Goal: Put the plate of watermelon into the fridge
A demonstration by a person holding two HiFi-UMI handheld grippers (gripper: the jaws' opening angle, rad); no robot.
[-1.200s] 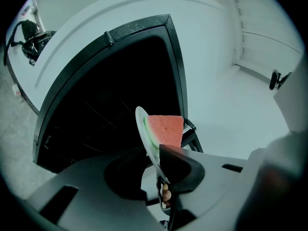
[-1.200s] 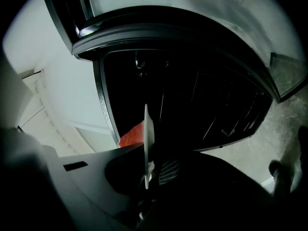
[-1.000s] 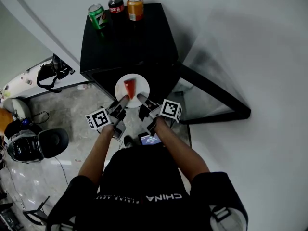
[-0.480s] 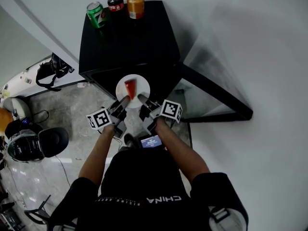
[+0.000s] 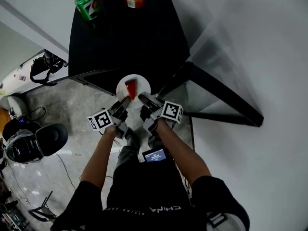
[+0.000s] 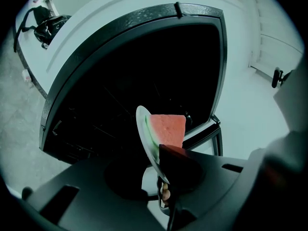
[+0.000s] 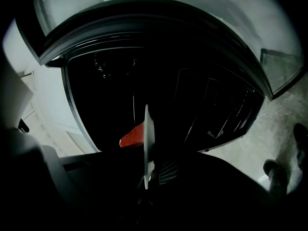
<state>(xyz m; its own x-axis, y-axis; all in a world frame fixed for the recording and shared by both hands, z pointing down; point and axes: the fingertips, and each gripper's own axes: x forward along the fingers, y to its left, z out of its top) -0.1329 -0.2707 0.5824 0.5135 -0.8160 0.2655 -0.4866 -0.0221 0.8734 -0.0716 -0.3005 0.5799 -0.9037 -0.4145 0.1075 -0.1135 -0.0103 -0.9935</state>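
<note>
At the centre of the head view, just before the dark mouth of the fridge (image 5: 125, 37), the plate (image 5: 143, 84) hangs roughly level between two claws. The left gripper (image 5: 123, 101) is closed on the near left rim. Its own view shows the rim pinched between its jaws, with the watermelon (image 6: 166, 131) wedge just past the tips. The right gripper (image 5: 143, 99) is clamped the same way on the near right rim, and its view shows the plate edge-on between its jaws. Both holds sit close together on the near edge, so the far half of the plate has nothing under it.

The plate looks thin, stiff and glazed. It is probably light, but smooth enough to slip in the jaws, and likely to break if it falls to the floor (image 5: 72, 109). The wedge lies loose and looks wet, so a tilt away from the person would probably send it sliding toward the far rim. The rim is the only sensible place to hold, and two holds spread wider apart would steady it better. The door (image 5: 219, 91) stands open at the right of the frame. Faint wire shelves show inside in the gripper views, too dark to tell one shelf from another.
</note>
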